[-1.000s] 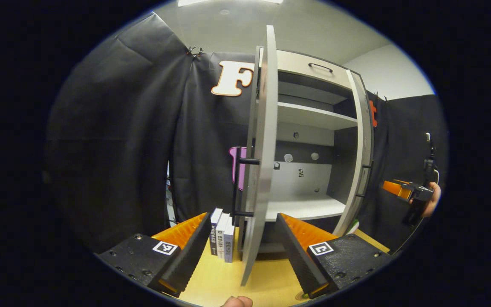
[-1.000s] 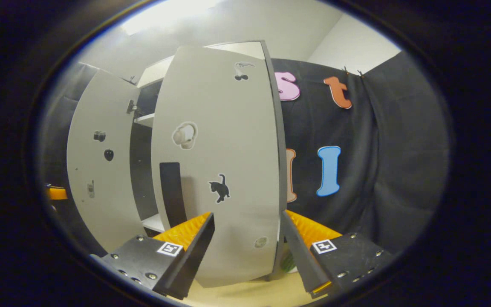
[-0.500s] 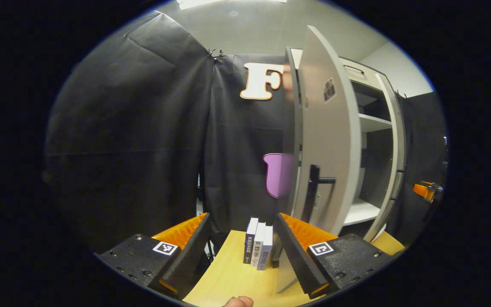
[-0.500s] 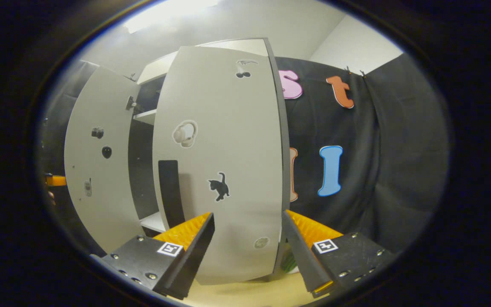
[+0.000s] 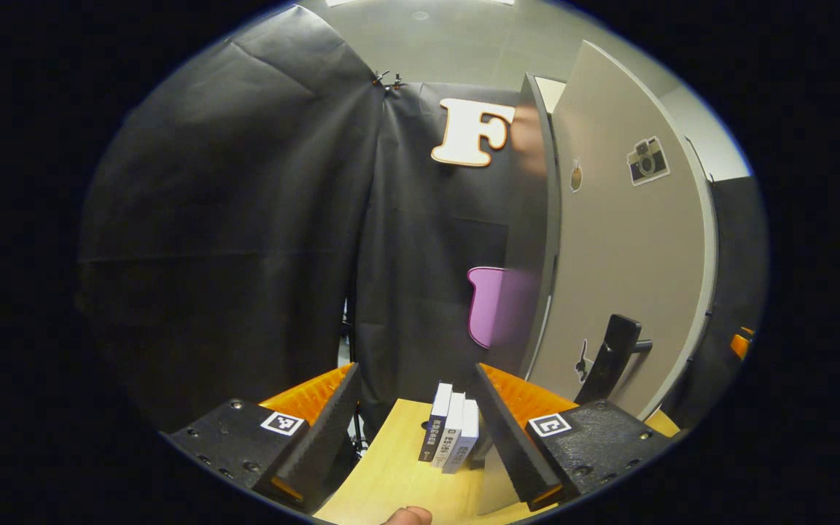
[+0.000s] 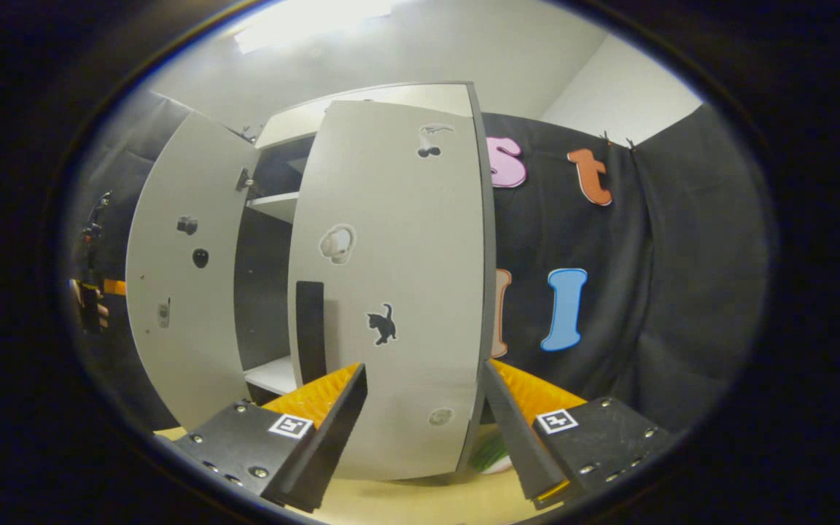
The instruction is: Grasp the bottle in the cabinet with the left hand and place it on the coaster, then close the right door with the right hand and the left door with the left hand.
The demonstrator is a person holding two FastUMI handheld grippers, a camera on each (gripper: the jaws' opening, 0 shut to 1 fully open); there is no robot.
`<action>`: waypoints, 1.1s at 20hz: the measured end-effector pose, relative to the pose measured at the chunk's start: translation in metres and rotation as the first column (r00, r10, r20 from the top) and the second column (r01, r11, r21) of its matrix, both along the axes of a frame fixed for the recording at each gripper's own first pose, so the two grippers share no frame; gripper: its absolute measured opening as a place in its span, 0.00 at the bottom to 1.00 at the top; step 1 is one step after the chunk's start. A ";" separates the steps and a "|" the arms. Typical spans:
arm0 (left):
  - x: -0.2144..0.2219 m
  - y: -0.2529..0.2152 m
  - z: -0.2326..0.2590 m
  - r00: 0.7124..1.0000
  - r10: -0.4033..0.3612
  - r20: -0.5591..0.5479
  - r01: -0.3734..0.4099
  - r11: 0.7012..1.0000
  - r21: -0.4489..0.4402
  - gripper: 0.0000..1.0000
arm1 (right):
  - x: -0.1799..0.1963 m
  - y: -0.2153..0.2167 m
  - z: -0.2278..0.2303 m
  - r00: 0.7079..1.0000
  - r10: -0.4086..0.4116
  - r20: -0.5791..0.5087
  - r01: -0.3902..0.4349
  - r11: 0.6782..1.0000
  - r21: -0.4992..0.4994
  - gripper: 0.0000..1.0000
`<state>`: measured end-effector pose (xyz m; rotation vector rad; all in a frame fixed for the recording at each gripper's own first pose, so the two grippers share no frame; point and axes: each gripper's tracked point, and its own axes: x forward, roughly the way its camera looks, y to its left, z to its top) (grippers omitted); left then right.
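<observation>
I am holding my left gripper (image 5: 416, 430) low in the left gripper view with its two fingers spread wide and nothing between them. Past the fingers, at lower centre, three small books (image 5: 452, 436) are standing upright on the wooden table (image 5: 391, 481). The left door (image 5: 628, 270) of the cabinet is taking up the right side of that view, showing its outer face with a camera sticker near the top and its dark handle (image 5: 612, 357) sticking out at lower right, just above my right-hand finger.

I am holding my right gripper (image 6: 424, 430) with its fingers spread apart too, pinching nothing, low in the right gripper view. The right door (image 6: 398, 292) is standing in the middle of the frame just beyond them, and its lower edge is sitting between the fingers, though I cannot tell whether either is touching it. The left door (image 6: 187, 284) is hanging open at the left of the frame, with a gap between the doors showing the cabinet shelves (image 6: 278, 204). At the far left edge, the hand holding the left gripper (image 6: 92, 302) is showing small. At the bottom, right of the right door, something green and white (image 6: 491, 453) is peeking out, too hidden to name.
</observation>
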<state>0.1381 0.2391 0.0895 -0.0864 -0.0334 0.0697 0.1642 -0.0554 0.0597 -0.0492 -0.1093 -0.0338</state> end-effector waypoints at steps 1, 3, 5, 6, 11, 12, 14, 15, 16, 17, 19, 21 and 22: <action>0.001 -0.004 0.001 1.000 -0.004 0.001 0.004 1.000 0.011 0.96 | -0.006 0.001 -0.001 1.000 -0.001 -0.012 0.001 1.000 -0.003 0.99; 0.003 -0.028 -0.001 0.998 -0.058 0.008 0.058 0.998 -0.003 0.96 | -0.022 0.007 0.000 1.000 0.013 -0.016 -0.013 1.000 -0.018 0.99; 0.005 -0.057 0.003 0.993 -0.113 0.036 0.113 0.994 -0.003 0.93 | -0.036 0.009 -0.003 0.999 0.032 -0.023 -0.033 0.999 -0.037 0.96; -0.006 -0.058 0.010 0.992 -0.112 0.050 0.110 0.993 0.040 0.87 | -0.045 0.005 -0.004 0.999 0.027 -0.025 -0.028 0.999 -0.045 0.96; -0.008 -0.103 0.008 0.985 -0.172 0.016 0.171 0.984 0.053 0.93 | -0.073 -0.001 -0.004 0.999 0.034 -0.002 -0.034 0.999 -0.034 0.92; -0.009 -0.109 0.009 0.985 -0.171 0.017 0.170 0.984 0.042 0.93 | -0.077 -0.003 -0.004 0.999 0.037 0.004 -0.037 0.999 -0.034 0.92; -0.010 -0.115 0.012 0.988 -0.155 0.023 0.154 0.987 0.049 0.88 | -0.082 -0.011 -0.004 1.000 0.028 0.014 -0.028 0.999 -0.025 0.92; -0.011 -0.115 0.012 0.990 -0.138 0.022 0.136 0.989 0.064 0.93 | -0.084 -0.013 -0.003 0.999 0.028 0.017 -0.028 1.000 -0.008 0.92; -0.012 -0.116 0.013 0.992 -0.121 0.023 0.119 0.989 0.084 0.93 | -0.087 -0.012 -0.003 0.999 0.032 0.026 -0.032 0.999 0.005 0.92; -0.013 -0.115 0.014 0.994 -0.108 0.029 0.105 0.990 0.097 0.93 | -0.088 -0.011 0.000 0.999 0.034 0.037 -0.035 0.999 0.011 0.95; -0.014 -0.119 0.015 0.993 -0.112 0.035 0.109 0.990 0.093 0.93 | -0.094 -0.012 0.003 0.998 0.035 0.056 -0.035 0.999 0.009 0.95; -0.015 -0.125 0.013 0.993 -0.118 0.023 0.116 0.991 0.072 0.93 | -0.100 -0.012 0.003 0.997 0.035 0.065 -0.036 0.999 0.010 0.92; -0.015 -0.130 0.013 0.992 -0.123 0.025 0.122 0.990 0.065 0.93 | -0.103 -0.010 0.001 0.997 0.040 0.063 -0.041 0.999 0.015 0.92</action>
